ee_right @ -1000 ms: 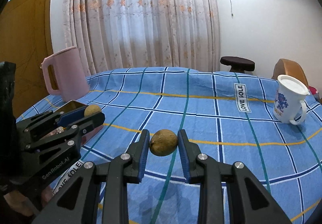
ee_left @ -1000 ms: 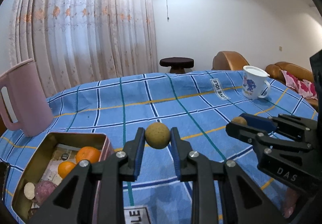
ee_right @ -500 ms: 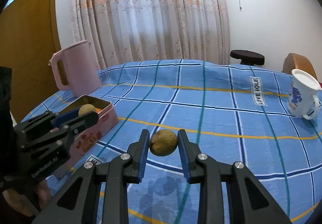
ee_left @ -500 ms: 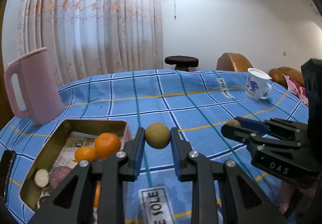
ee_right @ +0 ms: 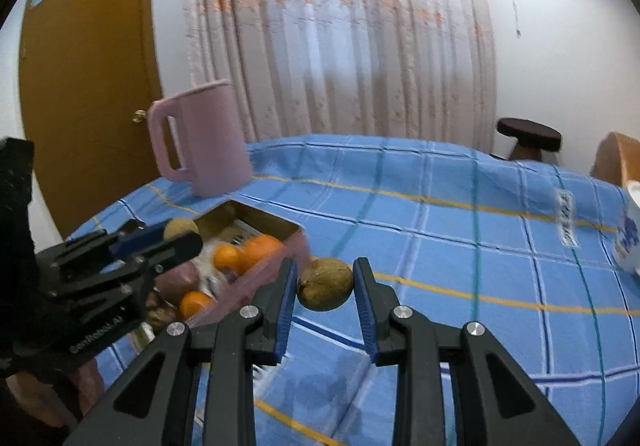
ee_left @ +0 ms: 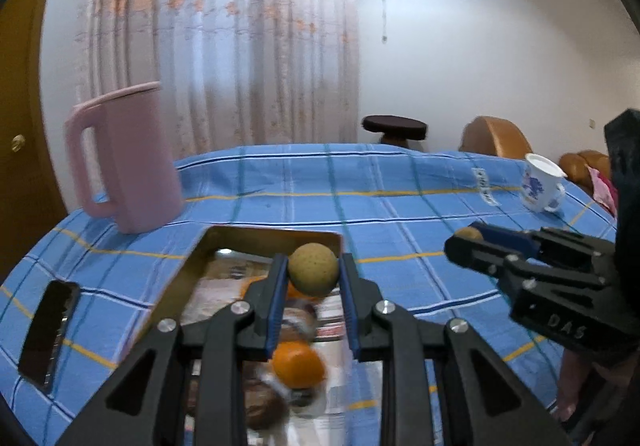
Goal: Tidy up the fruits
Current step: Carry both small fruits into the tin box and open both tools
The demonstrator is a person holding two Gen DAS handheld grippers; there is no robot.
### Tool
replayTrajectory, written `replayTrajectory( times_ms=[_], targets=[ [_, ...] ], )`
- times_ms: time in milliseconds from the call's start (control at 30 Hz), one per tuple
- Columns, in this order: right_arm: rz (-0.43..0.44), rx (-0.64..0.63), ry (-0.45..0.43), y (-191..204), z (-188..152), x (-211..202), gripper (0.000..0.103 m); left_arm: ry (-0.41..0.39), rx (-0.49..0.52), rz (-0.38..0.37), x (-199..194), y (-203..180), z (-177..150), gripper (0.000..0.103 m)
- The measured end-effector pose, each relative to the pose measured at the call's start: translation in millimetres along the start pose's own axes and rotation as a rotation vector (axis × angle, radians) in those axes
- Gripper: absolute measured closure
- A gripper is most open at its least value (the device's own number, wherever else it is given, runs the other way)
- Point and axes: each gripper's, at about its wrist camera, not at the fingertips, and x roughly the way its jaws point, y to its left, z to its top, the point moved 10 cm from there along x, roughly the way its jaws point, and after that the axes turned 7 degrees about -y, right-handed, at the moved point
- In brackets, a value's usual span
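My left gripper (ee_left: 313, 273) is shut on a round tan fruit (ee_left: 313, 268) and holds it above the open metal tin (ee_left: 272, 236). The tin holds oranges (ee_left: 298, 364) and some darker items; it also shows in the right wrist view (ee_right: 276, 224) with oranges (ee_right: 244, 252) inside. My right gripper (ee_right: 325, 286) is shut on a brown oval fruit (ee_right: 326, 284) and hovers just right of the tin's near corner. The right gripper appears in the left wrist view (ee_left: 464, 242); the left gripper appears in the right wrist view (ee_right: 180, 234).
A pink pitcher (ee_left: 124, 157) stands behind the tin on the blue checked cloth (ee_left: 400, 213). A white mug (ee_left: 540, 183) is at the far right. A dark phone (ee_left: 48, 330) lies left of the tin. A stool (ee_left: 394, 125) and sofa stand beyond the table.
Both grippers moved left toward the tin with their fruits. The left gripper's fruit now hangs over the tin; the right gripper has come close beside it.
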Motion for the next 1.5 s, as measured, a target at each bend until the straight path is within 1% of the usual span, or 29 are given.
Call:
replayTrajectory(
  times_ms=[200, 433, 567, 700, 967, 1067, 1133, 1200, 1267, 1367, 1400, 1467, 1500],
  targets=[
    [0.071, -0.037, -0.013, 40.5, 16.9, 13.5, 0.072, 0.012, -0.032, 0.074, -4.5, 41.7, 0.1, 0.076],
    [0.128, -0.071, -0.006, 75.6, 24.0, 27.0, 0.072, 0.035, -0.066, 0.112, -5.2, 73.1, -6.2, 0.076],
    [0.151, -0.092, 0.042, 92.8, 10.5, 42.8, 0.072, 0.061, -0.078, 0.115, -0.3, 81.5, -15.5, 0.076],
    [0.164, -0.100, 0.093, 101.1, -8.3, 57.4, 0.072, 0.086, -0.084, 0.116, 4.0, 86.5, -26.9, 0.076],
    [0.186, -0.115, 0.154, 108.7, -28.9, 68.0, 0.072, 0.123, -0.089, 0.113, 10.1, 87.8, -42.4, 0.076],
    [0.210, -0.117, 0.185, 112.0, -36.7, 71.2, 0.072, 0.135, -0.091, 0.110, 12.1, 88.1, -47.1, 0.076],
    [0.206, -0.136, 0.188, 114.2, -39.9, 71.4, 0.072, 0.144, -0.096, 0.105, 12.6, 88.5, -49.5, 0.076],
    [0.221, -0.146, 0.188, 118.0, -40.6, 70.3, 0.072, 0.145, -0.096, 0.101, 12.0, 87.3, -49.5, 0.075],
    [0.213, -0.157, 0.186, 118.6, -40.8, 70.1, 0.069, 0.143, -0.093, 0.104, 11.2, 87.2, -49.1, 0.070],
    [0.218, -0.154, 0.197, 118.3, -42.7, 69.8, 0.066, 0.138, -0.095, 0.116, 8.6, 89.3, -48.7, 0.060],
    [0.214, -0.152, 0.196, 117.3, -42.5, 68.8, 0.064, 0.135, -0.099, 0.120, 7.6, 90.7, -48.3, 0.054],
    [0.207, -0.144, 0.193, 114.1, -42.6, 67.2, 0.058, 0.131, -0.110, 0.114, 5.0, 91.8, -46.9, 0.049],
    [0.204, -0.137, 0.190, 111.3, -42.0, 65.5, 0.054, 0.126, -0.112, 0.118, 3.4, 93.1, -45.8, 0.042]
  ],
)
